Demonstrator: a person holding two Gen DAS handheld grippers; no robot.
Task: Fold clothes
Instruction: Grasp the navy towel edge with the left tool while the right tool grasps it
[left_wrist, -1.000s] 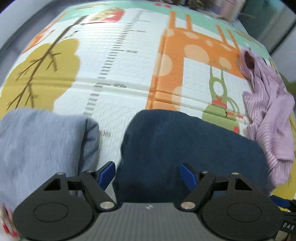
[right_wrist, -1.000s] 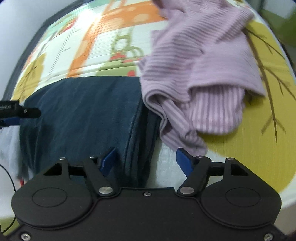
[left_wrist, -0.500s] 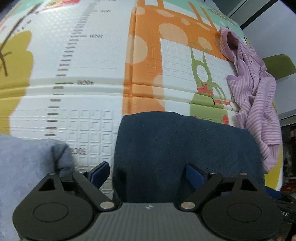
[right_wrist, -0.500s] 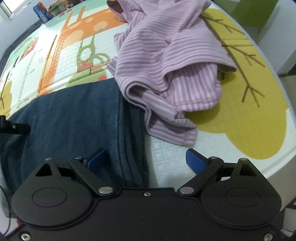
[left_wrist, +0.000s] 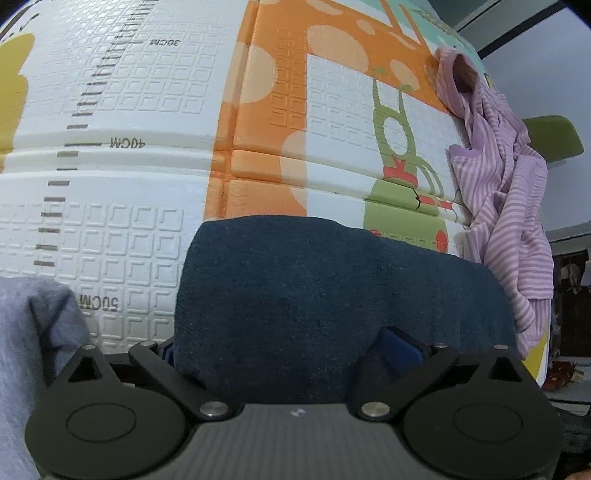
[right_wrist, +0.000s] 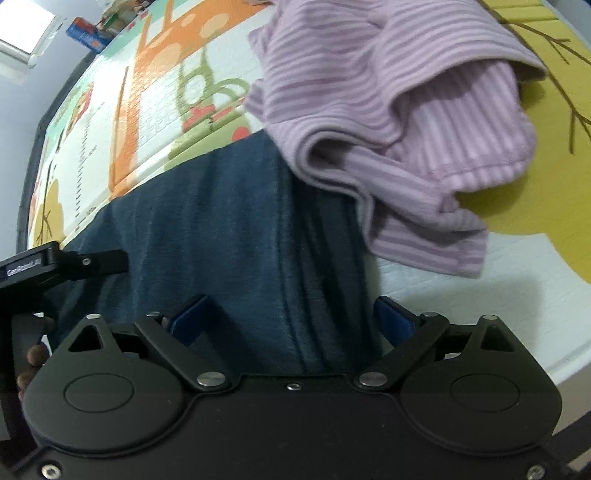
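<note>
A folded dark blue garment (left_wrist: 332, 288) (right_wrist: 207, 221) lies on the patterned play mat (left_wrist: 147, 92). My left gripper (left_wrist: 284, 350) stands low over its near left part. Its jaws are opening, the cloth bulges up between them, and the left pad is half hidden behind the fold. My right gripper (right_wrist: 291, 319) is open wide astride the garment's right edge, and its blue pads stand clear of the cloth. The left gripper's finger (right_wrist: 85, 262) shows at the left of the right wrist view.
A crumpled purple striped garment (left_wrist: 509, 206) (right_wrist: 388, 110) lies at the right and overlaps the blue one's far right corner. A grey garment (left_wrist: 29, 332) sits at the left. The mat's edge (right_wrist: 517, 332) runs close on the right. A green chair (left_wrist: 554, 136) stands beyond.
Both grippers' jaws have spread wider. Both cameras have sunk closer to the blue garment and tipped further downward, and the right view has rolled.
</note>
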